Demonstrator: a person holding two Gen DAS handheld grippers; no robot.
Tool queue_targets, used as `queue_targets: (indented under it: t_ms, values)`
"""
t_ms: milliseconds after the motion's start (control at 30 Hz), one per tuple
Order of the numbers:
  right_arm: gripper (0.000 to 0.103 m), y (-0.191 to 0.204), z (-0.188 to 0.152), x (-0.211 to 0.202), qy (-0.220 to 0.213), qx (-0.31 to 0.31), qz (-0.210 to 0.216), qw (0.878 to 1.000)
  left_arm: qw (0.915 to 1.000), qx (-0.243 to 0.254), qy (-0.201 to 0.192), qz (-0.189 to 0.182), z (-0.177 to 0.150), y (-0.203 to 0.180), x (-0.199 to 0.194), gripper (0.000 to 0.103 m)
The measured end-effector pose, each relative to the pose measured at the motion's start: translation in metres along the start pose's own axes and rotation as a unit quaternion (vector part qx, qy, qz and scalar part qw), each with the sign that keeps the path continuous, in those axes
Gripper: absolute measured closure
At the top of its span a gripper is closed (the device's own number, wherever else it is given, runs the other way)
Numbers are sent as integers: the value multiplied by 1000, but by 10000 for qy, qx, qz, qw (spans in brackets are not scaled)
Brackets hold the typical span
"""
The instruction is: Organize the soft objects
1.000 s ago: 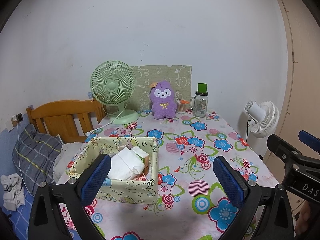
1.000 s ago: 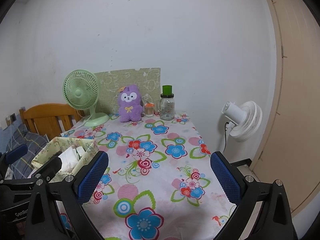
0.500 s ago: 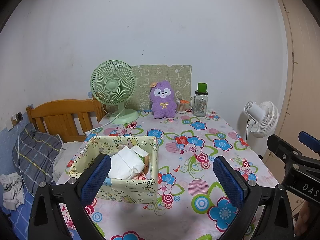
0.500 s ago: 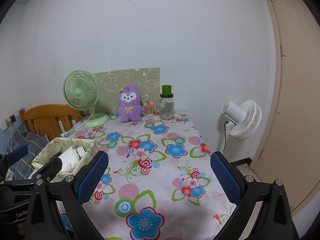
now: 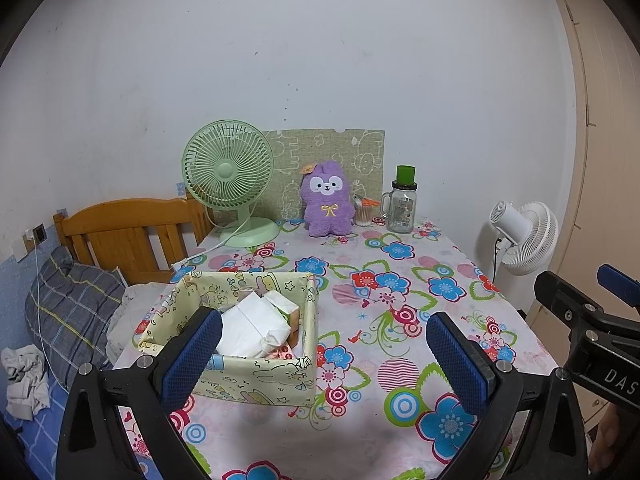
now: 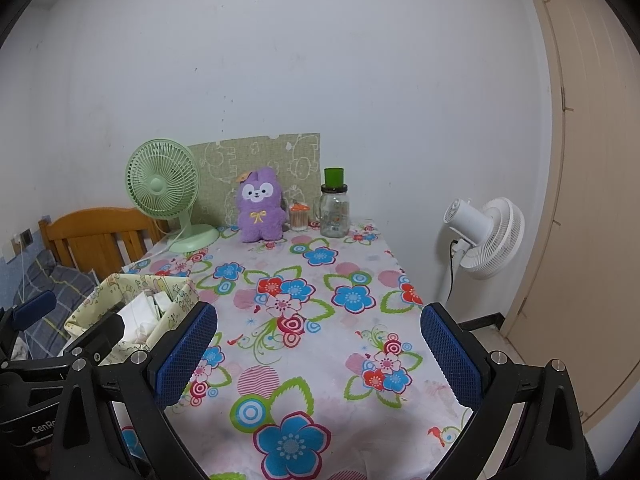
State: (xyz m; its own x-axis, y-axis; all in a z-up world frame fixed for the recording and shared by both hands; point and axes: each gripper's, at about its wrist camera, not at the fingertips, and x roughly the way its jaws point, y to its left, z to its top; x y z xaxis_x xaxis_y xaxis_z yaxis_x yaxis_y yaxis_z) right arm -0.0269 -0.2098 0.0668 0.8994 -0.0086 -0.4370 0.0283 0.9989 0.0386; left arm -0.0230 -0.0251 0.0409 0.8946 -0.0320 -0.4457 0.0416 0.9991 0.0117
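Blue-padded fingers of the left gripper (image 5: 322, 356) and right gripper (image 6: 316, 354) stand spread wide apart, holding nothing, above the near edge of the flower-patterned tablecloth (image 5: 400, 292). Just beyond the left gripper's left finger sits the pale yellow cartoon-print fabric box (image 5: 256, 376), holding white soft packs (image 5: 256, 326). Well ahead of both grippers, the purple plush toy (image 5: 328, 200) stands upright at the wall between a green desk fan (image 5: 228, 172) and a glass jar with green lid (image 5: 400, 206).

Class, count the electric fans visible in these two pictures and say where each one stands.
2. A green desk fan stands at the table's far left corner; a white fan stands on the floor right of the table, near the door.
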Motion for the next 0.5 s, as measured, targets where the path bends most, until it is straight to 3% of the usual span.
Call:
queue_targets:
  t_ms: [500]
  values:
    - [0, 3, -3, -1, 55, 23, 37, 10000, 10000, -10, -6, 7, -1, 1, -1, 0]
